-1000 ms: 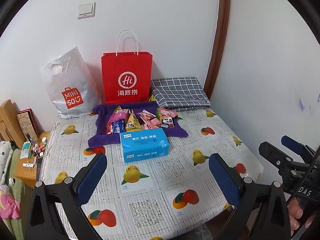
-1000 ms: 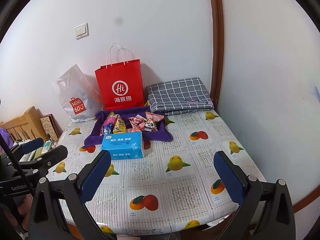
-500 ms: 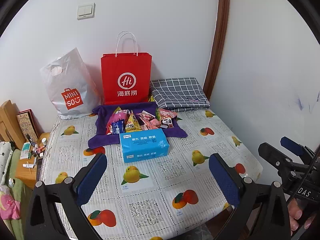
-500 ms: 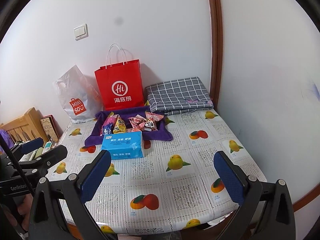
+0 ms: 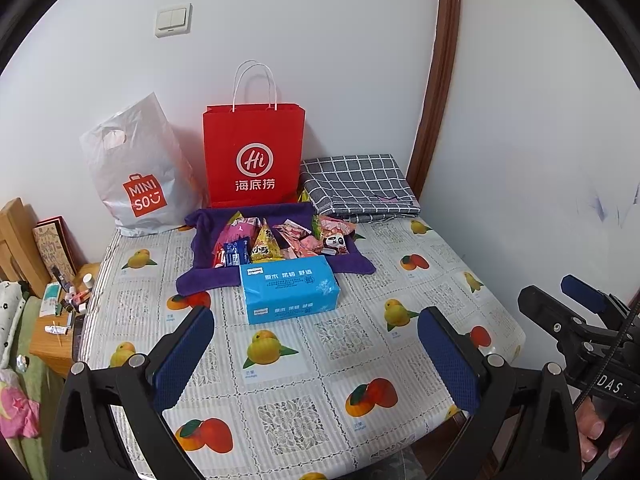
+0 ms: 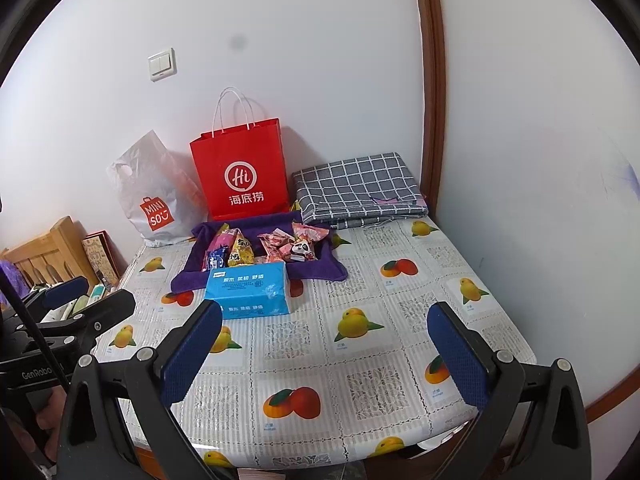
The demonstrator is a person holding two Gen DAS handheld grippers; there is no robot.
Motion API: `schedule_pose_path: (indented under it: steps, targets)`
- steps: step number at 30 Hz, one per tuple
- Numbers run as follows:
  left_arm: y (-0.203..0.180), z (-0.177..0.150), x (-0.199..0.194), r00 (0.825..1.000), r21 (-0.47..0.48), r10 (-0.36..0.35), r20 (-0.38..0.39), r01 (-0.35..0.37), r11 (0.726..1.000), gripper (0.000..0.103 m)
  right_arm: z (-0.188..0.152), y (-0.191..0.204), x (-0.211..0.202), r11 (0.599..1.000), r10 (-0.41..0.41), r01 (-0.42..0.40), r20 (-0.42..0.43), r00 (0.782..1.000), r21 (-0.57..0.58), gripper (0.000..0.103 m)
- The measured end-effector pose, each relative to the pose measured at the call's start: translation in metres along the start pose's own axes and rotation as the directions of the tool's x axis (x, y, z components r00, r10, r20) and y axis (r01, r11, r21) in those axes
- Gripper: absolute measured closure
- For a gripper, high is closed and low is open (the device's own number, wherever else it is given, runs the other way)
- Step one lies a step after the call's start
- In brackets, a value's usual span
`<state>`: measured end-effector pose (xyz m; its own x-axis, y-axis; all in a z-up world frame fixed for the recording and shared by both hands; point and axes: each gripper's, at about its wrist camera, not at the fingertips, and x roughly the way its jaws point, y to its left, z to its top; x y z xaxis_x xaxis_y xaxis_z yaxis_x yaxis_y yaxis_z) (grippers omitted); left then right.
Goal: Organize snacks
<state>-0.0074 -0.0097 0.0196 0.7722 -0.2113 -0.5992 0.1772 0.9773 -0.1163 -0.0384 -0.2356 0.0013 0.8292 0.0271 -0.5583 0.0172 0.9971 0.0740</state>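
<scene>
Snack pile (image 5: 280,240) front hidden behind tissue box (image 5: 289,292); labels unreadable.

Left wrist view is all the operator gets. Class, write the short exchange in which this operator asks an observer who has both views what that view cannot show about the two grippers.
Operator: Is the right gripper carrying anything? I only see its side.
Observer: No. The right gripper is wide open and empty, pointing across the tablecloth, with the blue tissue box beyond its fingertips.
Operator: And the body of my own gripper?
Observer: The left gripper is by the table's left edge, and its handle is lettered GenRobo.
</scene>
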Motion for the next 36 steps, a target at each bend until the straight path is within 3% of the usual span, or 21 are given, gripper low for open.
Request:
schedule_pose_path:
  steps: [36]
  targets:
    - [0.0045,-0.0026,0.0016,1.000,-0.010,-0.001,-0.004,0.001,1.000,0.000,-0.0047,0.0030,0.0022,1.000,0.002,-0.002,-0.002,1.000,0.009,0.002]
